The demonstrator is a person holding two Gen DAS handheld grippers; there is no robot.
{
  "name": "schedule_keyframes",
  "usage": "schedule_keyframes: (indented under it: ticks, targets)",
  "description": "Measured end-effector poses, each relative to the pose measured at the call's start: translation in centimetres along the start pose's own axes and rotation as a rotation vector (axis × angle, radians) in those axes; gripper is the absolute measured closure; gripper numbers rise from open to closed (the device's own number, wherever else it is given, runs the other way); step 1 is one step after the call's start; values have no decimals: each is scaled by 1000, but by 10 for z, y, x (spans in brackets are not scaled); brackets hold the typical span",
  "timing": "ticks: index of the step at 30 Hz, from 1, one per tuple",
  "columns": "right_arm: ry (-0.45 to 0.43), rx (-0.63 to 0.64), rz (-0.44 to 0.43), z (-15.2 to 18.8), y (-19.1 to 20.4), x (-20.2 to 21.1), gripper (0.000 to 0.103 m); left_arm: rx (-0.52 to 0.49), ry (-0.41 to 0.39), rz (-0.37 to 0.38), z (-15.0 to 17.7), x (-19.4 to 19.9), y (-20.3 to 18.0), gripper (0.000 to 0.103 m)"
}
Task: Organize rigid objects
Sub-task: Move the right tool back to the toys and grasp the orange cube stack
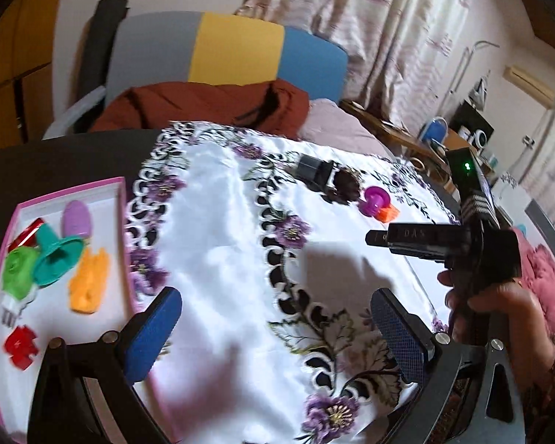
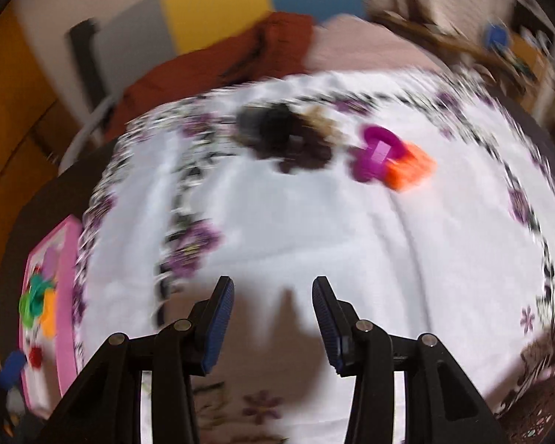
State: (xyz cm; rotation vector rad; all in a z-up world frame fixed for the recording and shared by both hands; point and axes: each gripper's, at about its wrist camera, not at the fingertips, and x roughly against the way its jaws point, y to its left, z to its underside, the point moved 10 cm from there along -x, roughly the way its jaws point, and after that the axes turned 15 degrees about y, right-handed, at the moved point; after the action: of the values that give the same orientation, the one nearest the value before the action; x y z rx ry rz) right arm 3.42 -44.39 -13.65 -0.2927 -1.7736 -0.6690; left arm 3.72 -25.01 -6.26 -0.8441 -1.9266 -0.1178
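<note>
A pink-rimmed tray (image 1: 70, 190) at the left holds several plastic toys: a teal one (image 1: 57, 255), a green one (image 1: 18, 268), an orange one (image 1: 88, 283), a lilac one (image 1: 77, 218) and red pieces (image 1: 20, 346). On the white embroidered cloth (image 1: 218, 244) lie a magenta toy (image 1: 375, 199) with an orange piece (image 1: 388, 214), and a dark object (image 1: 314, 170). My left gripper (image 1: 273, 329) hangs open over the cloth, empty. My right gripper (image 2: 273, 318) is open and empty too; the magenta toy (image 2: 375, 151) and the orange piece (image 2: 409, 170) lie beyond it. The right view is blurred.
The right gripper's black body (image 1: 444, 244) and a hand (image 1: 499, 303) show at the right in the left wrist view. A rust-red cloth (image 1: 203, 107) and a grey, yellow and blue panel (image 1: 233, 51) lie behind the table. The tray (image 2: 64, 296) is at far left.
</note>
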Motion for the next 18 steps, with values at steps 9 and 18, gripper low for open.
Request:
schedule_keyframes:
  ticks: [9, 18]
  targets:
    - [16, -209, 67, -31, -83, -6, 59, -49, 23, 27, -4, -11, -30, 0]
    - [-18, -310, 35, -97, -138, -19, 59, -61, 52, 11, 4, -19, -33, 0]
